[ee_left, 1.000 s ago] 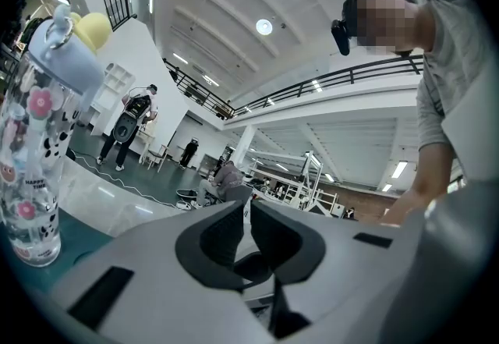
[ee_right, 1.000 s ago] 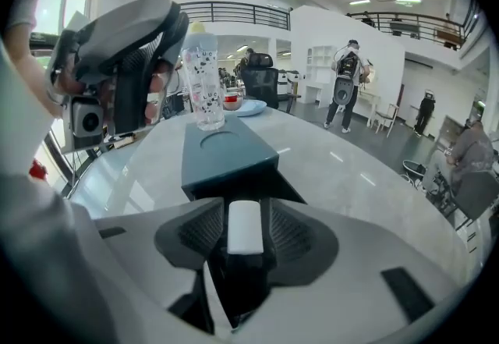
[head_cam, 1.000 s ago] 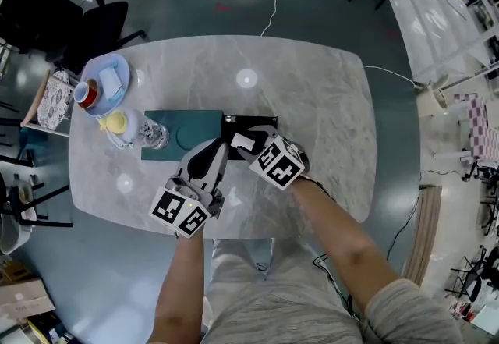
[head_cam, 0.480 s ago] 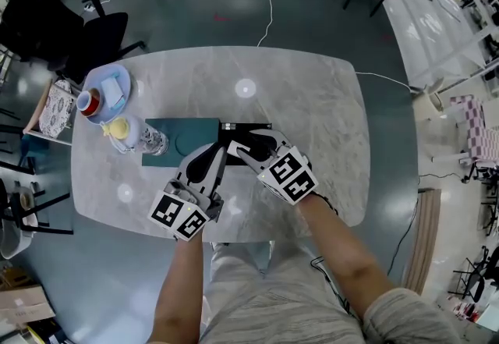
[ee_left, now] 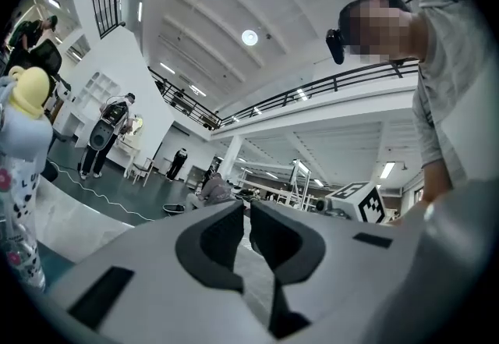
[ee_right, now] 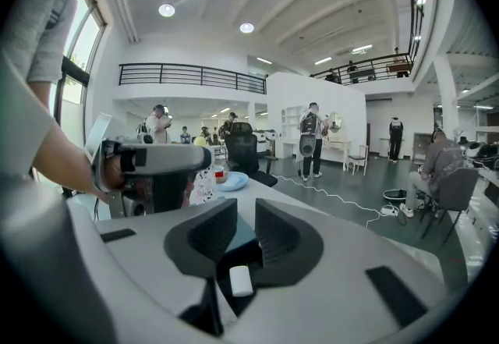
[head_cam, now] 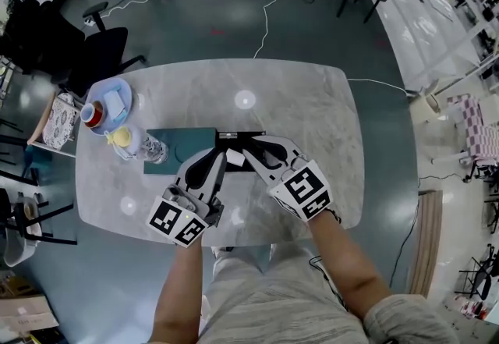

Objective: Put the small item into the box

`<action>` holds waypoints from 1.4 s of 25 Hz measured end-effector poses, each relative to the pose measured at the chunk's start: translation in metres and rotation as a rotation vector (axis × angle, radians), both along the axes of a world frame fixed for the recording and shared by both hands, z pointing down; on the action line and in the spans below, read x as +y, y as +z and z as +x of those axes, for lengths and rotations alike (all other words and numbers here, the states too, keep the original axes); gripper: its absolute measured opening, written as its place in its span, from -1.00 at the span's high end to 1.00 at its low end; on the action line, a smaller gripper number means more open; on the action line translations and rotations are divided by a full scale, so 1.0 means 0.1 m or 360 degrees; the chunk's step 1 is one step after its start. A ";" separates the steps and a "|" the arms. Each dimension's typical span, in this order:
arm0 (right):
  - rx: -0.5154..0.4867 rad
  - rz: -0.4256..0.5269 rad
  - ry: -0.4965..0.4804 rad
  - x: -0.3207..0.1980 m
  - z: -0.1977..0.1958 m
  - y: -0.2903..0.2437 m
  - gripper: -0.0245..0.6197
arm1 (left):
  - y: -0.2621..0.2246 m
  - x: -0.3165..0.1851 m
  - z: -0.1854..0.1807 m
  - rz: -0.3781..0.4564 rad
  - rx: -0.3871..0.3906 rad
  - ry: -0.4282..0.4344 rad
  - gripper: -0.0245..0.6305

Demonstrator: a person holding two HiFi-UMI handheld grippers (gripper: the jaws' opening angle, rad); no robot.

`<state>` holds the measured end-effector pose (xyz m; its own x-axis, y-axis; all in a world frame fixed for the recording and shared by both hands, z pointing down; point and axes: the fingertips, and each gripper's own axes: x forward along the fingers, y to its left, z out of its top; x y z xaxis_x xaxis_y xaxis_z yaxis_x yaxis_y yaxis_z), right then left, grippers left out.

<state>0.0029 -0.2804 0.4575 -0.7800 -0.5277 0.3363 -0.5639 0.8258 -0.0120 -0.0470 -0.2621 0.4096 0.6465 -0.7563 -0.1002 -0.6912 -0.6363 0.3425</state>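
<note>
A small white item (head_cam: 234, 157) lies in the open black box (head_cam: 248, 136) on the marble table (head_cam: 312, 124). The box's teal lid (head_cam: 179, 146) lies flat to its left. My right gripper (head_cam: 251, 154) hovers above the box. Its jaws have just been closing and still stand a little apart with nothing between them. In the right gripper view the white item (ee_right: 240, 280) shows below the right gripper (ee_right: 245, 211), down in the dark box. My left gripper (head_cam: 217, 158) hangs beside the box, over the lid's edge. In its own view the left gripper (ee_left: 248, 208) is shut and holds nothing.
A blue plate (head_cam: 109, 97) with a red cup (head_cam: 93, 113) and a yellow-capped bottle (head_cam: 125, 140) stands at the table's left end. Office chairs (head_cam: 93, 42) and a white cable (head_cam: 265, 15) are on the floor beyond. People stand far off in the hall.
Both grippers have risen, the right one much more, lifting off the black box. The right jaws have narrowed. The white item stays down in the box.
</note>
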 end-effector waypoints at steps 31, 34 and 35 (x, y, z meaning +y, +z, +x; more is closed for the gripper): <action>-0.0442 0.0184 -0.0066 1.28 0.52 -1.02 0.87 | -0.39 1.11 0.74 0.0055 -0.0049 0.0472 0.86; -0.0395 0.0209 -0.0102 1.35 0.46 -0.93 0.87 | -0.33 1.17 0.78 0.0041 -0.0070 0.0494 0.86; -0.0376 0.0199 -0.0111 1.36 0.45 -0.89 0.87 | -0.32 1.18 0.79 0.0039 -0.0077 0.0501 0.86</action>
